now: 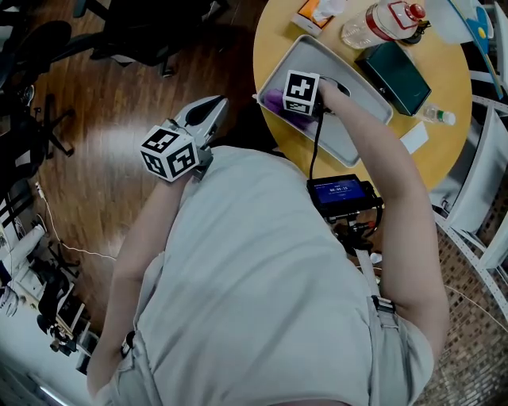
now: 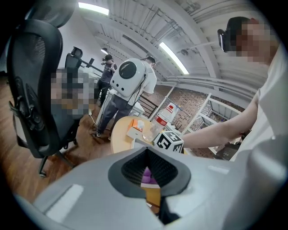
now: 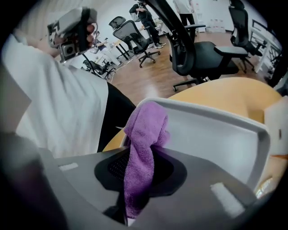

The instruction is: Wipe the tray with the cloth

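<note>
under right tongs (image 1: 297,98), cloth (image 1: 274,101) half hidden

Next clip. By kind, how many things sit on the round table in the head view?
tray: 1
purple cloth: 1
large bottle, small bottle: 2
orange box, dark green box: 2
white card: 1
unclear white item at the far edge: 1
Total: 8
</note>
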